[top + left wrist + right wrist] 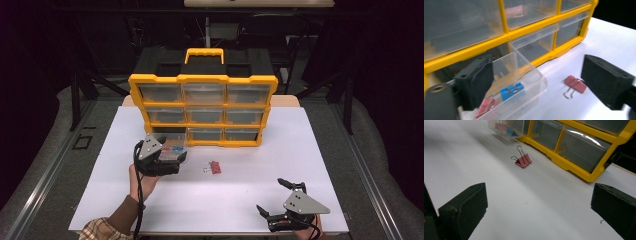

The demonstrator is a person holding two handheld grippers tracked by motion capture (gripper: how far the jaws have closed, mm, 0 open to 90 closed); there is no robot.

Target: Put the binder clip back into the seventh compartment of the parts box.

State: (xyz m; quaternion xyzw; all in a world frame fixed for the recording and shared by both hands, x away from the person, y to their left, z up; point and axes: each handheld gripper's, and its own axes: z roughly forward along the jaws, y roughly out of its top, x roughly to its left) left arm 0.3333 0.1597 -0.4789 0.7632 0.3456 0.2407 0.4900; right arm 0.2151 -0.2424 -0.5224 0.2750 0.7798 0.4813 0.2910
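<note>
Clear drawer [524, 72], red binder clip [575, 84], unlabelled

Drawer [524, 72] – clear glossy plastic; binder clip [523, 161] – red painted body, shiny wire handles; table [250, 200] – matt white.

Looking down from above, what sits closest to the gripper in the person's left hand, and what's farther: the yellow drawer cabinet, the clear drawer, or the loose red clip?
1. Clear drawer, right at the left gripper.
2. Red clip, on the white sheet to its right.
3. Yellow cabinet, behind.
</note>
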